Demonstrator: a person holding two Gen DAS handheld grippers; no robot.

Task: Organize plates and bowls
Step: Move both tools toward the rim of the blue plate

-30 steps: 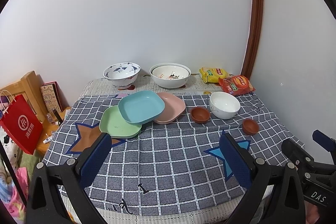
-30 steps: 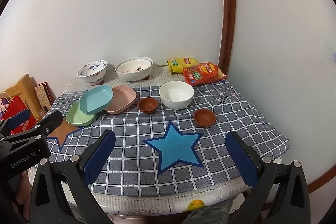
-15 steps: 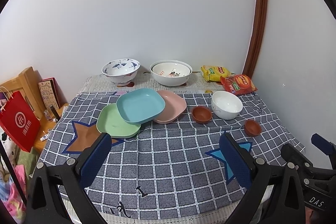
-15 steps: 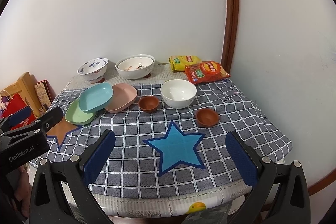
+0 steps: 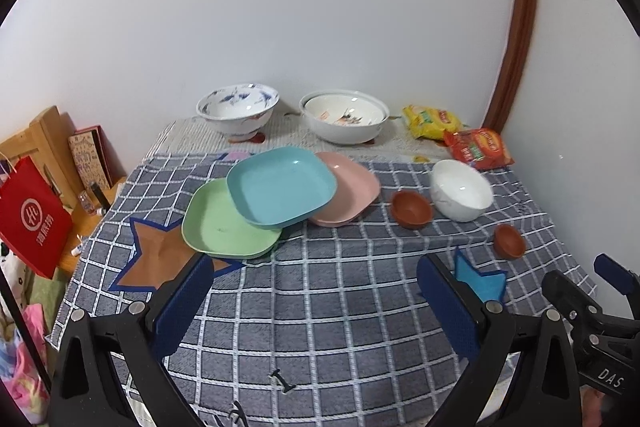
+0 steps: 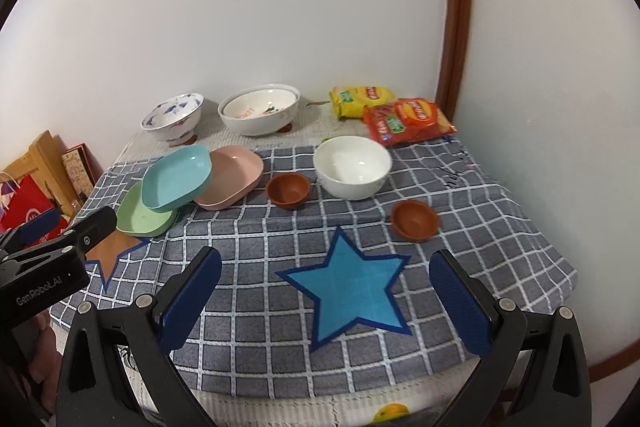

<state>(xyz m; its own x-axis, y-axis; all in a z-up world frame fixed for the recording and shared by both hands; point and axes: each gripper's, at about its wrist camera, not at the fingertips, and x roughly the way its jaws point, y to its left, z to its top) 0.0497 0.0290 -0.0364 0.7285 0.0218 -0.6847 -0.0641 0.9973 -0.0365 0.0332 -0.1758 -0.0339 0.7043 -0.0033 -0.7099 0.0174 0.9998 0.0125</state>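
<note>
Both grippers are creeping in toward the table since a second ago; the dishes loom a touch larger and nothing on the cloth has shifted.

Left wrist view first: the left gripper (image 5: 316, 291) hangs over the near cloth (image 5: 320, 327), jaws spread wide, holding nothing. At 12 o'clock, dead ahead, sit three plates in a loose overlap: the blue plate (image 5: 280, 187) rides on top, tilted across the green plate (image 5: 216, 227) at 11 and the pink plate (image 5: 352, 195) at 1. Out at 2 o'clock, a brown cup (image 5: 411, 209) sits just beside the white bowl (image 5: 460, 195), with a second cup (image 5: 509, 241) nearer the edge. Far back, the patterned bowl (image 5: 238, 111) and the wide bowl (image 5: 344, 121) wait by the wall.

Right wrist view now: the right gripper (image 6: 325, 301) is also spread and empty, over the blue star (image 6: 348, 291). White bowl at 12, second cup at 1, plates off at 10.

Progress? By my read, nothing is sorted yet: plates fanned, bowls scattered, cups apart. All the stacking is left.

Hard to see: how much of the green and pink plates lies under the blue one, what props up the far bowls, and the table's near edge, cut off behind the gripper frames. The snack bags (image 6: 392, 115) are blurred.
</note>
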